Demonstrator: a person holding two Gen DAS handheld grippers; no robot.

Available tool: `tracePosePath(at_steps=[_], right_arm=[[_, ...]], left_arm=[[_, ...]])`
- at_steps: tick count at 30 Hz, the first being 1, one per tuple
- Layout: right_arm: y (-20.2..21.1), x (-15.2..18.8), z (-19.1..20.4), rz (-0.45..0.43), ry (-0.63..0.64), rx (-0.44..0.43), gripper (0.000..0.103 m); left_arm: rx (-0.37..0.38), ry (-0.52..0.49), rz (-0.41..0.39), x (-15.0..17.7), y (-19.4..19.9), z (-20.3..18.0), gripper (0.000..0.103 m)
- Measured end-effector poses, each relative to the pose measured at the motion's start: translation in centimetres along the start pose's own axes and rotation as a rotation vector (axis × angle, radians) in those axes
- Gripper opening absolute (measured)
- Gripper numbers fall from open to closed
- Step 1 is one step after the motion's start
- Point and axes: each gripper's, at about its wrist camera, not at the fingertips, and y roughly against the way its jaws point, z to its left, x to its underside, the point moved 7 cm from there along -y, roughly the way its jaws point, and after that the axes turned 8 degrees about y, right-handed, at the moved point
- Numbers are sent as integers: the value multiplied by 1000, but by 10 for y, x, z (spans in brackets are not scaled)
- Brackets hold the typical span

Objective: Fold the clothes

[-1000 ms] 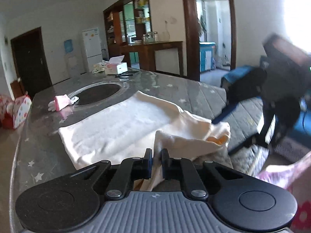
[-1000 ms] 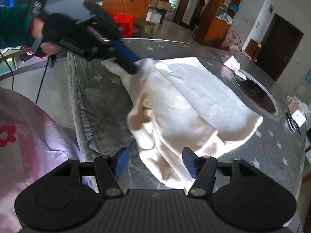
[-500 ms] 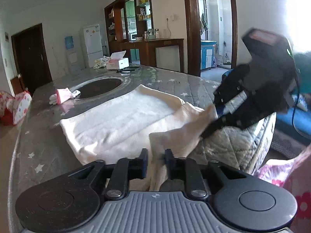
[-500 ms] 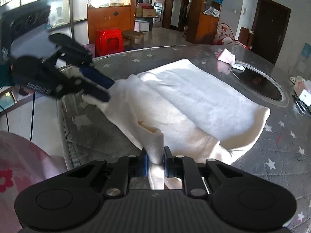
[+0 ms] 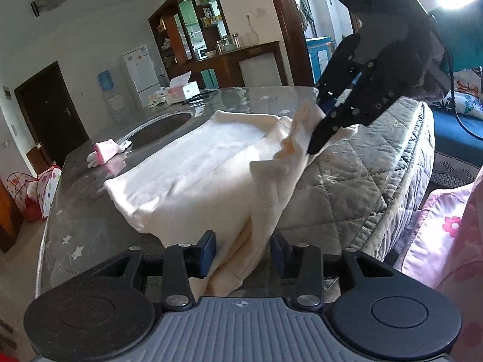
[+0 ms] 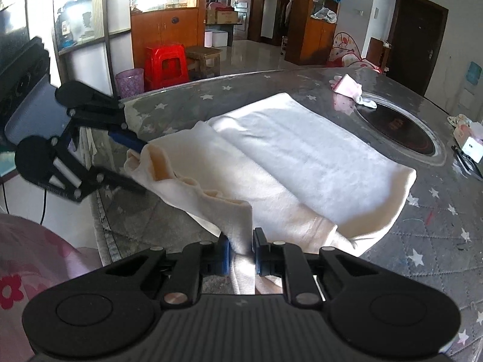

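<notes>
A cream garment (image 5: 211,163) lies partly folded on the star-patterned table cover (image 5: 347,187), its near edge lifted off the surface. My left gripper (image 5: 243,252) is open, and a loose fold of the garment hangs between its blue-padded fingers (image 5: 208,249). In the right wrist view the garment (image 6: 302,157) runs into my right gripper (image 6: 243,250), which is shut on a bunched corner. From the left wrist view the right gripper (image 5: 314,147) pinches the raised corner near the table's edge. The left gripper (image 6: 140,169) shows at the left with its fingers spread around the other raised corner.
A pink and white sock (image 5: 104,154) lies beside a dark round inset (image 6: 398,126) in the table. A tissue box (image 5: 181,90) stands at the far end. Pink floral clothing (image 5: 446,226) is close at the table's edge. A red stool (image 6: 166,66) stands on the floor beyond.
My left gripper, shut on the garment before, has opened. The right gripper, open a second ago, closed on the other corner and has lifted it.
</notes>
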Motion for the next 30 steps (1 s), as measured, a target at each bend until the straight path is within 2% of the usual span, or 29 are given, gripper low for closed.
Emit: tracePosePath(at_steps=[5,8,12,13,15,21,26,30], right_arm=[[-3,11,8,14,59,28,27],[2,14,10,10,74,36,27],[10,12,11,-6,77,40,25],[13,12,12,-10,77,41,15],[17,12,12,-18,79,44,10],[30,10,14,-42,83,50,8],[71,3,32,-58,82,6,8],[101,-4,45,-67,69,-22,8]], left_arm=[[7,22,4,0,0,10,16],[19,53,4,-1,1,14,13],[22,91,-5,-4,2,14,10],[23,102,-10,-6,3,15,9],[26,123,-19,-9,7,16,8],[46,151,-56,-22,37,13,7],[60,172,-85,-33,60,11,6],[53,172,-92,-44,60,16,6]])
